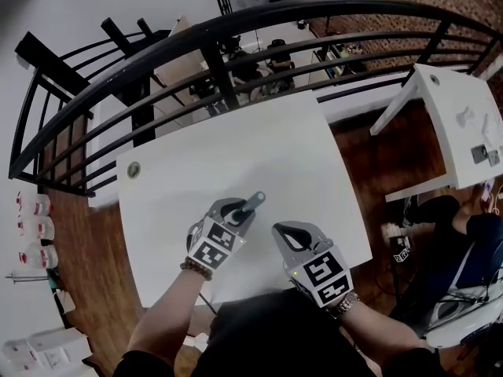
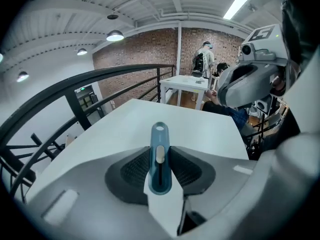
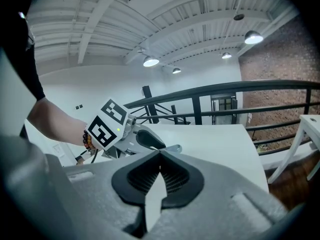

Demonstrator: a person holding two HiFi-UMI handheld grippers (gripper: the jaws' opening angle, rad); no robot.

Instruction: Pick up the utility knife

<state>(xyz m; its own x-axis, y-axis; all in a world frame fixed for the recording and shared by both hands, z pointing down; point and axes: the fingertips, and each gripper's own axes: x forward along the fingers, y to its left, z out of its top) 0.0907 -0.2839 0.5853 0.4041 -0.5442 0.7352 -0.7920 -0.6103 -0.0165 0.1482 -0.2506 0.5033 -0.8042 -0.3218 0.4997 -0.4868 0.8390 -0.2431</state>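
While hovering above the white rectangular tabletop [image 1: 259, 155], the left tool [image 2: 160, 170] is clenching the slim blue-grey plastic utility knife [image 2: 159, 134] mid-body, apparently lifting it clear of that tabletop; the right tool [image 3: 160, 154] is idling clenched and empty.

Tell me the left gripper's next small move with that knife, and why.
Probably raise the left gripper straight up a little, jaws closed. It already clamps the blue utility knife around its middle, one end poking out over the white table. The right gripper is shut, empty and off to the side, so nothing seems in the way.
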